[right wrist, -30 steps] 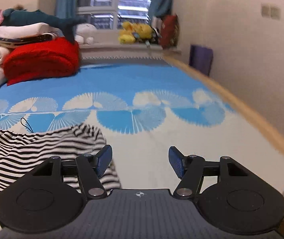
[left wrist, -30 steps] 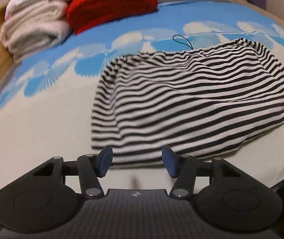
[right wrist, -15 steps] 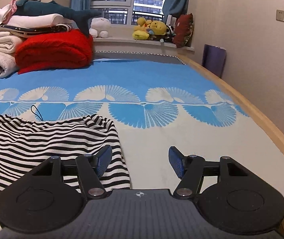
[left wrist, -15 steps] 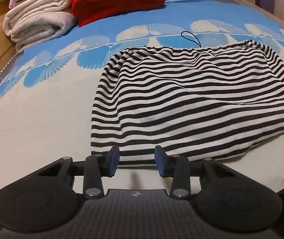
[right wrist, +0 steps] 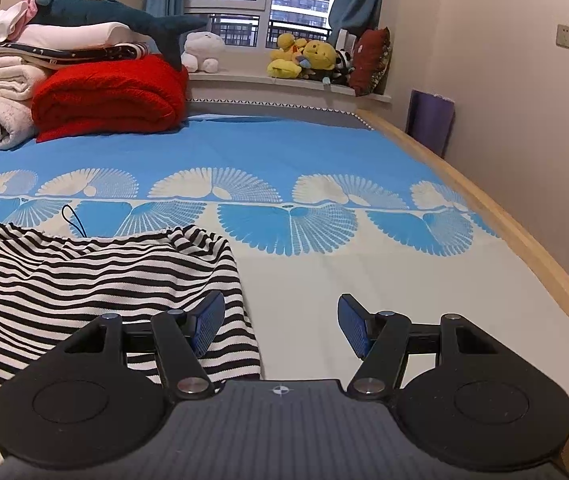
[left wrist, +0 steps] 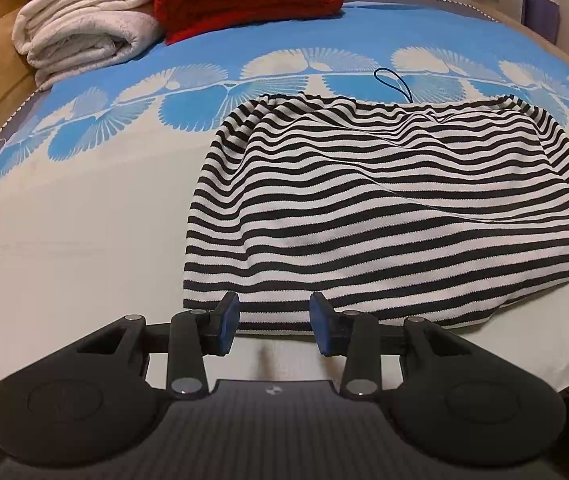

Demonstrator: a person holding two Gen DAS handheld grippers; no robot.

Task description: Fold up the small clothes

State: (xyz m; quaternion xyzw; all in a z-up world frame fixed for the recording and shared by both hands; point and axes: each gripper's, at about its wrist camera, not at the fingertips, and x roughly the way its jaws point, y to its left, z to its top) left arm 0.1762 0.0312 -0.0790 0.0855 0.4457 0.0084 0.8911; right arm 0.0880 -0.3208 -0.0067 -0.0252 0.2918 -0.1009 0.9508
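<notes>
Black-and-white striped knit garment (left wrist: 396, 216) lies flat near the front edge of the bed (left wrist: 64, 240), on the cream part of the blue fan-print sheet; thin dark cord loop (left wrist: 392, 82) at its far hem. Left gripper (left wrist: 274, 322) partly open, empty, at the garment's near-left hem; right gripper (right wrist: 280, 326) wide, empty, its left finger over the near-right corner. Risks: pinching only the top layer so the layers separate on lifting; uneven grips skewing the fold; fabric dragged off the front edge.
</notes>
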